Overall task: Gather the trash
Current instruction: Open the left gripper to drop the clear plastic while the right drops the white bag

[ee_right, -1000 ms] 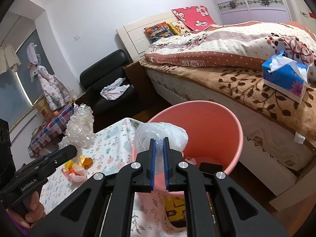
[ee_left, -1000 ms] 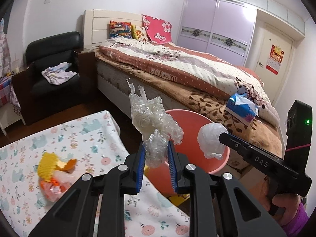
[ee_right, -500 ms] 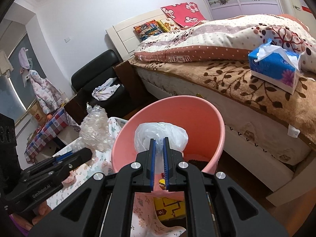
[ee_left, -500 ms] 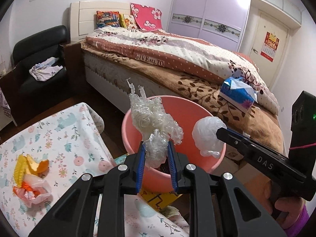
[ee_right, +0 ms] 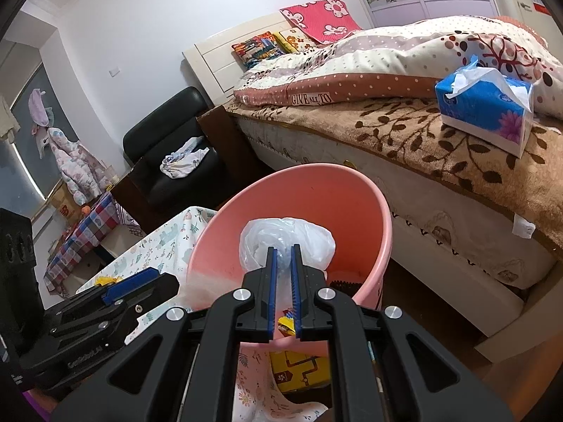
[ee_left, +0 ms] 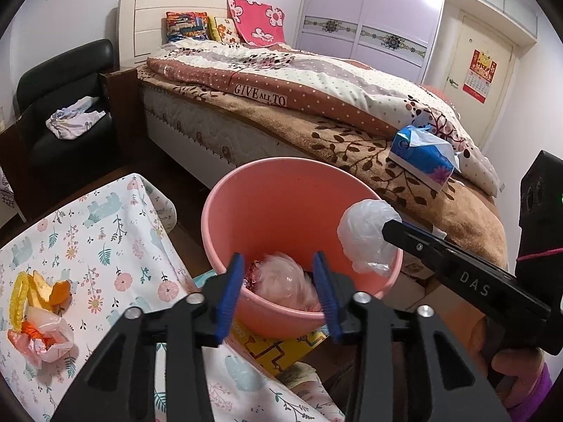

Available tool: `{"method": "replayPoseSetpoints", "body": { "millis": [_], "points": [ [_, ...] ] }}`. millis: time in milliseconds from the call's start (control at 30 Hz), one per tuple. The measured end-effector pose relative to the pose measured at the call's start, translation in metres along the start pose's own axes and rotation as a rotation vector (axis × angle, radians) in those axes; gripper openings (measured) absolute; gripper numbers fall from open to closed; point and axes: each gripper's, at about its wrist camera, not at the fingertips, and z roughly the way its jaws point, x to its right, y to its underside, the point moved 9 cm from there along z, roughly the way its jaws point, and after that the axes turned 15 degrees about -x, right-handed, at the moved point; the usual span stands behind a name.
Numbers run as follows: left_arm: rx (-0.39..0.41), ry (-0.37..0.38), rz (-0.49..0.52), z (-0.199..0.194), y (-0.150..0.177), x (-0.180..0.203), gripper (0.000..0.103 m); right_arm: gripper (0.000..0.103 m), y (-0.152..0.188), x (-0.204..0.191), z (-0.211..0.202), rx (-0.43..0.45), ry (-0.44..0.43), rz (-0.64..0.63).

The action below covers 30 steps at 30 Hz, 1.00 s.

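While over bin (ee_right: 380, 218), bag (ee_right: 286, 242) in hand-held gripper (ee_right: 284, 263).

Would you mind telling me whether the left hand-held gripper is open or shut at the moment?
Open. The left hand-held gripper has its blue pads spread wide with nothing between them, poised over the pink bin.

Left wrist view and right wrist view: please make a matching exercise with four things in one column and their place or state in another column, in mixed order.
Things:
1. left claw
2. right claw
3. tissue pack
4. orange peel

Places or states:
a. lies on the flowered tablecloth
b. shut on the white plastic bag
c. lies on the bed
d. open above the pink bin

Pairs: 1-d, 2-b, 3-c, 4-a
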Motion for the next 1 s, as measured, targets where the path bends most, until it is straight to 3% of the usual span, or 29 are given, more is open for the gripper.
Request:
{"method": "replayPoseSetpoints", "body": {
  "millis": [533, 567, 700, 1000],
  "points": [
    [0.002, 0.013, -0.021, -0.01, 0.008, -0.003, 0.052, 0.009, 0.0, 0.0, 0.005, -0.006, 0.005, 0.009],
    [0.004, 0.012, -0.021, -0.011, 0.009, -0.003, 0.052, 0.01, -0.001, 0.0, 0.005, -0.005, 0.005, 0.012],
    [0.013, 0.013, -0.022, -0.017, 0.011, -0.004, 0.052, 0.035, -0.001, -0.001, 0.0, 0.013, -0.012, 0.027],
    [0.031, 0.014, -0.027, -0.028, 0.017, -0.006, 0.053, 0.037, -0.001, -0.011, -0.013, 0.034, -0.017, 0.006]
  ]
}}
